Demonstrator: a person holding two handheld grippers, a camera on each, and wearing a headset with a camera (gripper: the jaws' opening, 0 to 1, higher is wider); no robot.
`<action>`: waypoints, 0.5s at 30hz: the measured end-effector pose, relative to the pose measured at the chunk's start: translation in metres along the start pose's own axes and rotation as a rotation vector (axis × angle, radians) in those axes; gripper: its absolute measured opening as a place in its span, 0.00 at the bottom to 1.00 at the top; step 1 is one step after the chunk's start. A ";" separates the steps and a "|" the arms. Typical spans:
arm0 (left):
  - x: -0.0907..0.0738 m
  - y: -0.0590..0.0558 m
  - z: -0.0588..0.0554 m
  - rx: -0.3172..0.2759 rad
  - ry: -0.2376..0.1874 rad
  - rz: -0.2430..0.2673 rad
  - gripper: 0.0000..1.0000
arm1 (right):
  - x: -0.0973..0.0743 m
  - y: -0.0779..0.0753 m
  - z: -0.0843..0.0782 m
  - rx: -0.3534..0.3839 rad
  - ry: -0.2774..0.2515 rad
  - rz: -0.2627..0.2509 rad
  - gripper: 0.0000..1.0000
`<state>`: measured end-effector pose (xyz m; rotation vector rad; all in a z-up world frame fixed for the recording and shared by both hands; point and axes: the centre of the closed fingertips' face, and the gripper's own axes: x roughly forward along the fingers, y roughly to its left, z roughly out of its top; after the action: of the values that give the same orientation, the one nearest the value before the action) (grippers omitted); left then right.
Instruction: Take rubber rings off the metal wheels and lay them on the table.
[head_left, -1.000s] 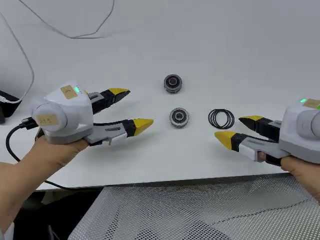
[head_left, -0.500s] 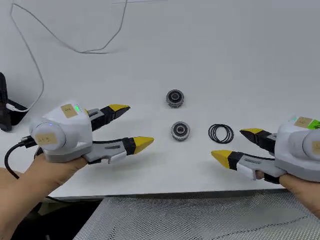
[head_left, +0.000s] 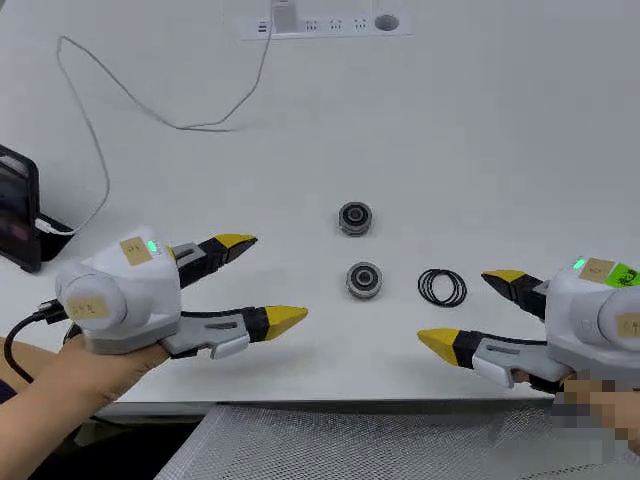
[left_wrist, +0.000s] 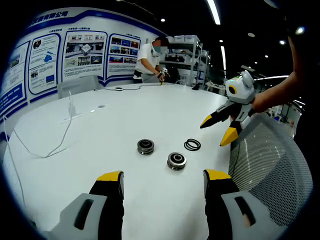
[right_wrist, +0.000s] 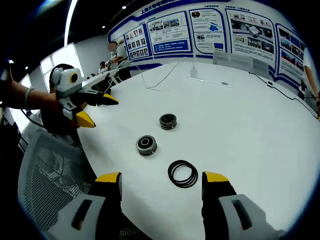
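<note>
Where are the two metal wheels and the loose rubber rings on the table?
near metal wheel (head_left: 363, 280): head view, on its hub.
far metal wheel (head_left: 355, 218): head view, on its hub.
rubber rings (head_left: 421, 287): head view, on the left edge of the stack.

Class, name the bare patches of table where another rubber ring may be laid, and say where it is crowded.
Free: the wide stretch of table beyond the far wheel, and the strip between the left hand-held gripper and the near wheel. Crowded: near wheel, rubber rings and right hand-held gripper sit close.
</note>
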<state>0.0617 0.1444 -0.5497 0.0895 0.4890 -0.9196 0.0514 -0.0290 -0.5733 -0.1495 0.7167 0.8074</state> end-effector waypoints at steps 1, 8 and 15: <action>-0.001 -0.001 0.000 -0.001 -0.003 -0.001 0.67 | 0.000 0.000 0.000 -0.005 0.001 -0.001 0.66; -0.009 -0.010 0.005 -0.002 -0.008 -0.001 0.73 | -0.004 0.003 0.005 -0.031 -0.010 0.003 0.72; -0.016 -0.018 0.001 0.001 0.002 0.001 0.74 | -0.007 0.006 -0.002 -0.052 0.011 0.003 0.74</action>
<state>0.0400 0.1455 -0.5396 0.0916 0.4897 -0.9192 0.0427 -0.0306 -0.5698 -0.2000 0.7065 0.8295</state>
